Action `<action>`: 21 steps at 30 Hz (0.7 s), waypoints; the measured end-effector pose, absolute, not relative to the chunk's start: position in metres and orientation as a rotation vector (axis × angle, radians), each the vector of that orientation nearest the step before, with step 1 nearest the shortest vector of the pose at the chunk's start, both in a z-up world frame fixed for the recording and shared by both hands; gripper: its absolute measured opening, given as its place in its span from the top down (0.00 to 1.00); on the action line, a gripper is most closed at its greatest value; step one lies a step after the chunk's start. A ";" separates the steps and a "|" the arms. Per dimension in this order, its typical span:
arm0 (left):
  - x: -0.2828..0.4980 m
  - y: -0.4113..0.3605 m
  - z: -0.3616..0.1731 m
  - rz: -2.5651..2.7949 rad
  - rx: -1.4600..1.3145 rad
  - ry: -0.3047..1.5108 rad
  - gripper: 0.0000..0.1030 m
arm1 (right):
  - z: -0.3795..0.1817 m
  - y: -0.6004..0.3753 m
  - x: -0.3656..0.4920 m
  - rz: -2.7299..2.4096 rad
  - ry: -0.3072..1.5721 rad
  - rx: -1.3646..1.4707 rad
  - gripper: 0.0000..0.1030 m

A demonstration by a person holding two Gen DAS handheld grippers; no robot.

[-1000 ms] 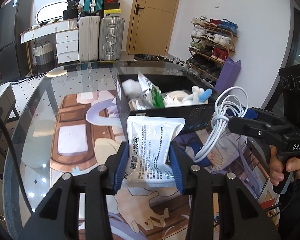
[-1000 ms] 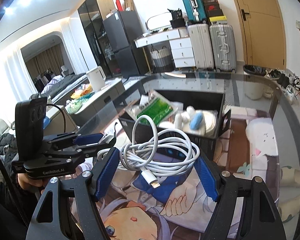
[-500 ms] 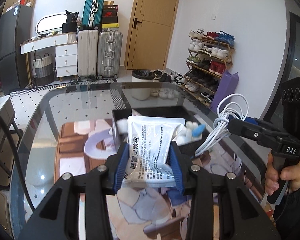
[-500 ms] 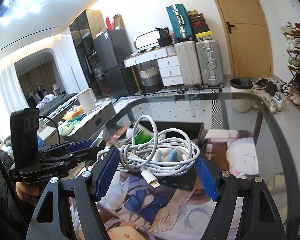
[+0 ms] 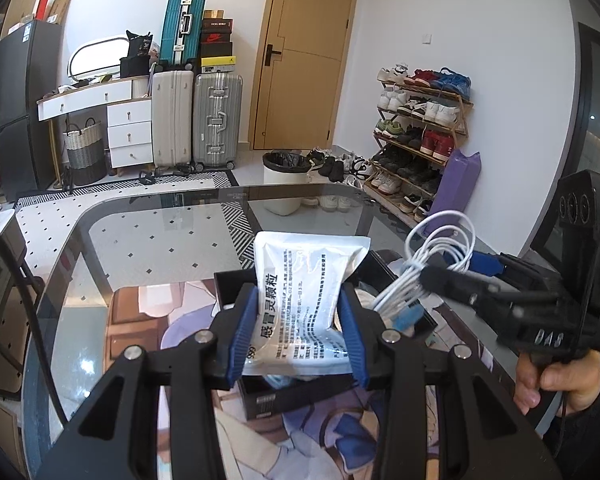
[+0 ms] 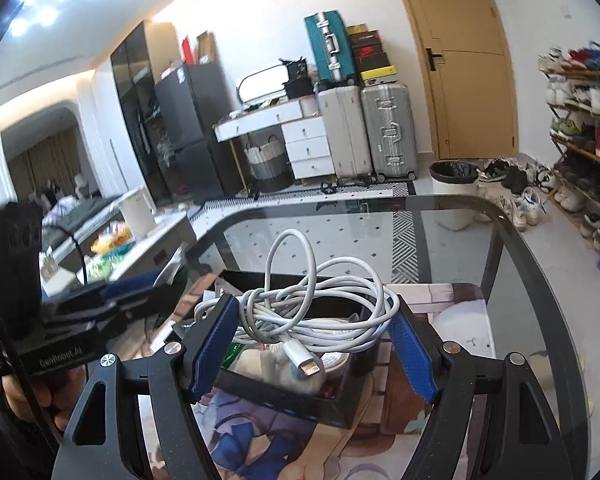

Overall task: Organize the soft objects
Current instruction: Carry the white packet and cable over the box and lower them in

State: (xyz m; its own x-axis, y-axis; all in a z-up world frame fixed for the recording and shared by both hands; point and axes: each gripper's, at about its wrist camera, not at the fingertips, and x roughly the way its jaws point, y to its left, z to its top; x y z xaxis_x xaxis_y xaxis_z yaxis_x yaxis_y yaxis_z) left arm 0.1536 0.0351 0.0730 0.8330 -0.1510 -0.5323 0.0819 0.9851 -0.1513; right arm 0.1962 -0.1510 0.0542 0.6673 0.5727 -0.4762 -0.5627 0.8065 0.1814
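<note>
Left claw [image 5: 298, 330] pinches one white sachet [image 5: 300, 300] across its lower half — the foil skin buckles between the pads, so it looks light, soft and a bit slippery; a hold across the flat middle suits it better than the sealed edges. Right claw [image 6: 312, 344] is closed on one coiled white cable [image 6: 316, 316], pads against the bundle's two sides. The coil looks limp and springy, with one loop standing up and the plug dangling — best held across the whole bundle. Both items hang over the black bin [image 6: 284, 400], which sits on a printed mat [image 6: 260, 444] near the glass counter's [image 6: 540, 320] near edge. One bin, already holding several soft items; count unclear.
</note>
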 end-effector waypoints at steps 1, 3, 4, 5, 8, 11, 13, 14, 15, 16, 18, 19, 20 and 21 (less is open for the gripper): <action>0.157 0.035 0.073 -0.123 -0.125 0.575 0.61 | 0.053 -0.146 0.198 0.650 0.549 -0.003 0.26; 0.163 0.036 0.071 -0.122 -0.128 0.580 0.61 | 0.050 -0.134 0.204 0.656 0.560 -0.038 0.26; 0.167 0.037 0.070 -0.121 -0.130 0.584 0.61 | 0.049 -0.128 0.206 0.661 0.566 -0.061 0.26; 0.169 0.038 0.069 -0.121 -0.131 0.588 0.61 | 0.047 -0.122 0.209 0.668 0.575 -0.077 0.26; 0.177 0.039 0.065 -0.118 -0.132 0.601 0.61 | 0.040 -0.109 0.216 0.686 0.592 -0.120 0.26; 0.183 0.040 0.062 -0.119 -0.140 0.611 0.61 | 0.031 -0.097 0.224 0.681 0.607 -0.150 0.26; 0.186 0.041 0.060 -0.118 -0.144 0.615 0.61 | 0.028 -0.095 0.229 0.684 0.613 -0.147 0.26; 0.187 0.041 0.059 -0.118 -0.145 0.617 0.61 | 0.027 -0.093 0.232 0.686 0.621 -0.154 0.26; 0.188 0.041 0.058 -0.119 -0.145 0.619 0.61 | 0.026 -0.094 0.234 0.687 0.626 -0.159 0.26; 0.189 0.041 0.057 -0.119 -0.145 0.619 0.61 | 0.024 -0.092 0.236 0.691 0.634 -0.172 0.26; 0.191 0.041 0.057 -0.117 -0.148 0.622 0.61 | 0.021 -0.086 0.240 0.698 0.649 -0.199 0.26; 0.192 0.042 0.056 -0.117 -0.149 0.624 0.61 | 0.020 -0.083 0.240 0.691 0.655 -0.215 0.26; 0.193 0.041 0.056 -0.117 -0.149 0.625 0.61 | 0.017 -0.081 0.241 0.681 0.659 -0.238 0.26; 0.194 0.040 0.055 -0.117 -0.146 0.628 0.61 | 0.016 -0.081 0.240 0.678 0.656 -0.242 0.25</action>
